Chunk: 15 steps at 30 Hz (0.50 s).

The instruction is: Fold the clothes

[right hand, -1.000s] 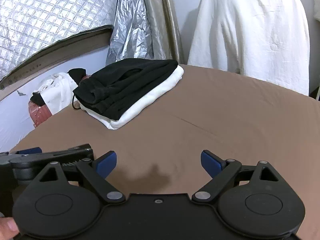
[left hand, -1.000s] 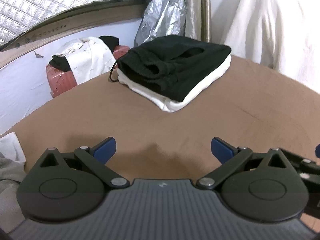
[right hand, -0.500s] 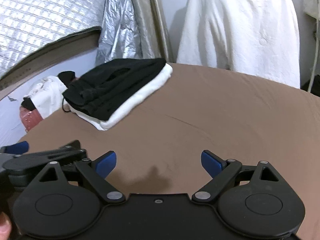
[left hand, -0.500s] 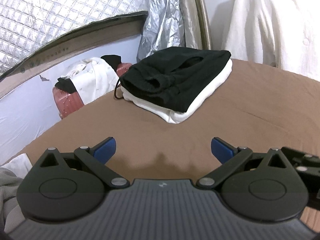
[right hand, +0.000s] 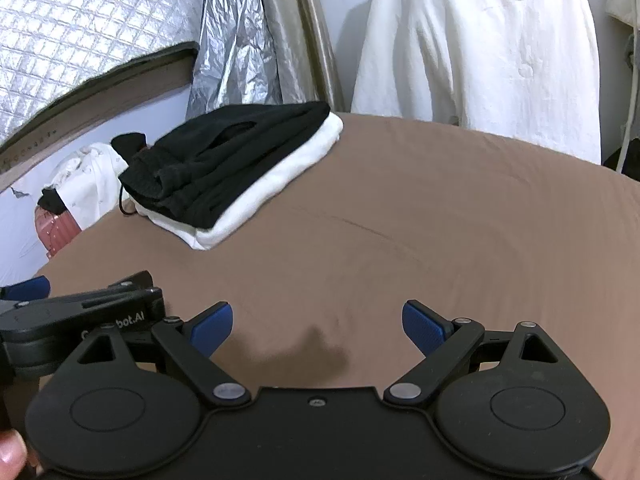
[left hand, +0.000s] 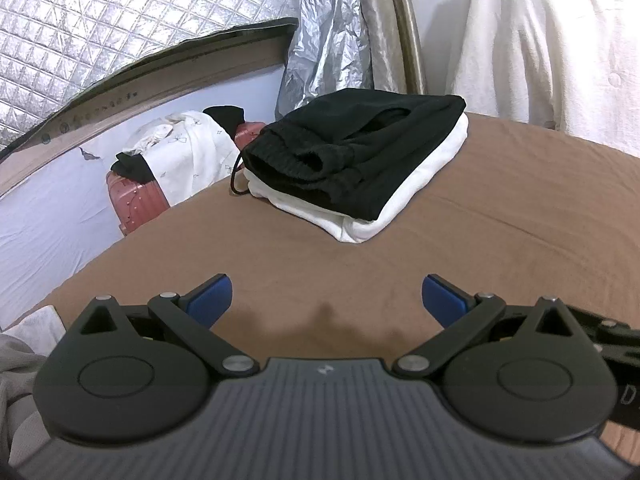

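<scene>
A folded black garment (left hand: pixel 360 152) lies on top of a folded white garment (left hand: pixel 404 196) at the far side of the brown bed surface (left hand: pixel 480 264). The same stack shows in the right wrist view, black piece (right hand: pixel 228 164) over white piece (right hand: pixel 276 184). My left gripper (left hand: pixel 326 300) hovers open over bare brown cloth, well short of the stack. My right gripper (right hand: pixel 318 322) is open too, with nothing between its blue pads. The left gripper's body (right hand: pixel 80 312) sits close beside it at the lower left.
A grey and white unfolded cloth (left hand: pixel 24 344) lies at the bed's near left edge. A pink suitcase (left hand: pixel 136 200) with clothes draped on it stands beyond the bed. A white garment (right hand: pixel 480 52) hangs at the back right. Silver quilted sheeting (left hand: pixel 120 12) covers the back wall.
Both grippers have swung slightly to the right and tilted, so the folded stack sits further left in both views. Both stay open and empty.
</scene>
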Each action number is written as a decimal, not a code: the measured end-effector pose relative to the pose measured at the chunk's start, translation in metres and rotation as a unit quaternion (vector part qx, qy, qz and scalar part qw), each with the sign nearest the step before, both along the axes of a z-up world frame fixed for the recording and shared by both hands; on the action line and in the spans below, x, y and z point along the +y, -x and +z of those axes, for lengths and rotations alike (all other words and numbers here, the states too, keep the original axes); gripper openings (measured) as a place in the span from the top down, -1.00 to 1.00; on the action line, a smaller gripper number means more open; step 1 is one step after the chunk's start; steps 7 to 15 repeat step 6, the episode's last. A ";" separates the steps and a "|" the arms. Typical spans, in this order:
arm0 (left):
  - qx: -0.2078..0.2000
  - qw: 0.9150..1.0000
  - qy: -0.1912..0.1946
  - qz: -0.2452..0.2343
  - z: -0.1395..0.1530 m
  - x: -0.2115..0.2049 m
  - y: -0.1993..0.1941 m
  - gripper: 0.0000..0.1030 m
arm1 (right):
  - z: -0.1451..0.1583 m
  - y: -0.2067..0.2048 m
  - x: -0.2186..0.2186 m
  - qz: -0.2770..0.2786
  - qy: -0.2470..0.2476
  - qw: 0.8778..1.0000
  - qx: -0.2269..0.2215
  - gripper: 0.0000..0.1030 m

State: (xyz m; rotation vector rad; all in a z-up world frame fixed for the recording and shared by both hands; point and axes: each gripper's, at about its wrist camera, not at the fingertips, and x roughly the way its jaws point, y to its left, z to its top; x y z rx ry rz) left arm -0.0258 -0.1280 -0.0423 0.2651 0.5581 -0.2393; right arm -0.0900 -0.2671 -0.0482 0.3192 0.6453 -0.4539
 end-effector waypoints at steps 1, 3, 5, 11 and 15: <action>-0.001 1.000 -0.001 0.001 0.000 0.000 0.000 -1.00 | -0.001 0.000 0.000 0.000 0.000 1.000 0.000 -0.83; 0.000 1.000 -0.001 0.001 0.000 0.000 0.000 -1.00 | -0.002 0.000 0.001 -0.001 0.000 1.000 0.000 -0.83; 0.004 1.000 0.002 0.001 0.000 0.000 -0.001 -1.00 | -0.002 0.000 0.000 -0.001 -0.001 1.000 0.000 -0.83; 0.006 1.000 0.004 0.002 -0.001 0.001 -0.001 -1.00 | -0.002 0.000 0.000 -0.001 0.000 1.000 0.000 -0.83; 0.006 1.000 0.004 0.002 -0.001 0.001 -0.001 -1.00 | -0.002 0.000 0.000 -0.001 0.000 1.000 0.000 -0.83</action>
